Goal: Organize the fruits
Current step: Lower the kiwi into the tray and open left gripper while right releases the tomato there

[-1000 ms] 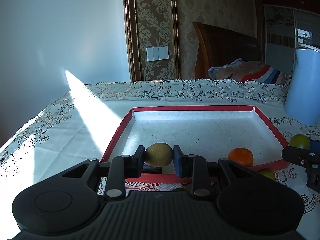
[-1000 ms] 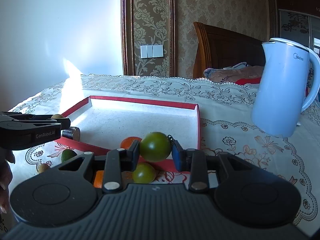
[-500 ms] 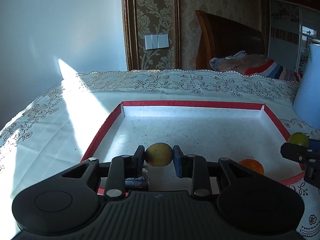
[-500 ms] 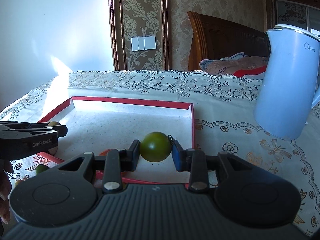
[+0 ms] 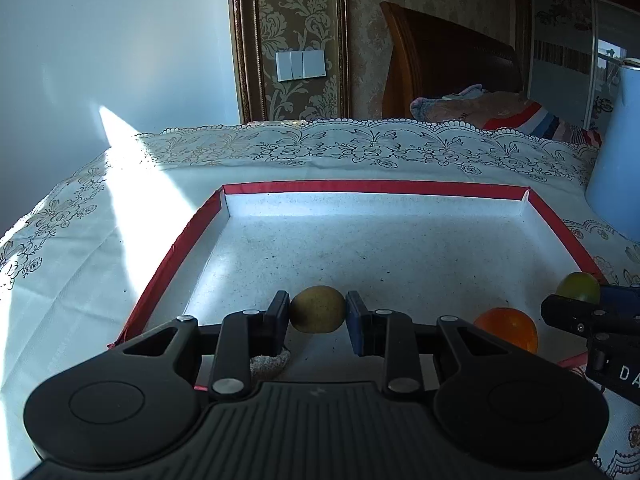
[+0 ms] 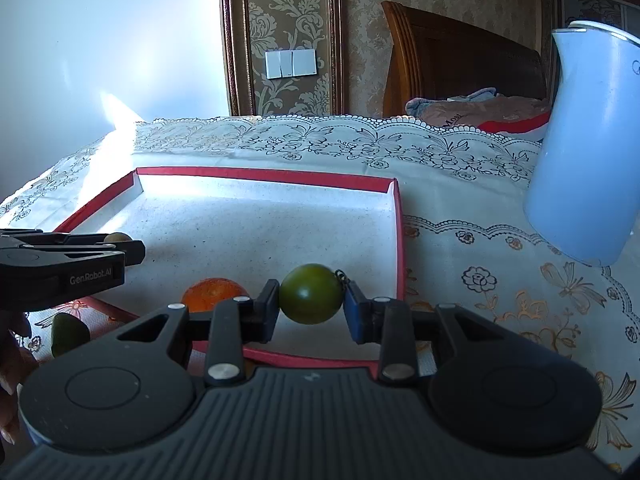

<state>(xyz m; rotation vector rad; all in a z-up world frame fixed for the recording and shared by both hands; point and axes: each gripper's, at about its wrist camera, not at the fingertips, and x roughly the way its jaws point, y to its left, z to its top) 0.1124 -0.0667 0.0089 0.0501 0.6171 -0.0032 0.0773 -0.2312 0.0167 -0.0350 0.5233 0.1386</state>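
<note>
Fruits: an orange (image 5: 507, 329) lies in the red-rimmed tray (image 5: 372, 187).
Left gripper (image 5: 317, 313): clamps a yellow-brown fruit (image 5: 317, 309) above the tray.
Right gripper (image 6: 310, 300): clamps a green tomato (image 6: 310, 293) above the tray.

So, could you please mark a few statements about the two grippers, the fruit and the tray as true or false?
1. The left gripper is shut on a yellow-brown fruit. True.
2. The right gripper is empty. False: it holds a green fruit.
3. An orange fruit already lies in the red-rimmed tray. True.
4. The pale blue kettle stands inside the tray. False: it stands on the tablecloth beside it.
</note>
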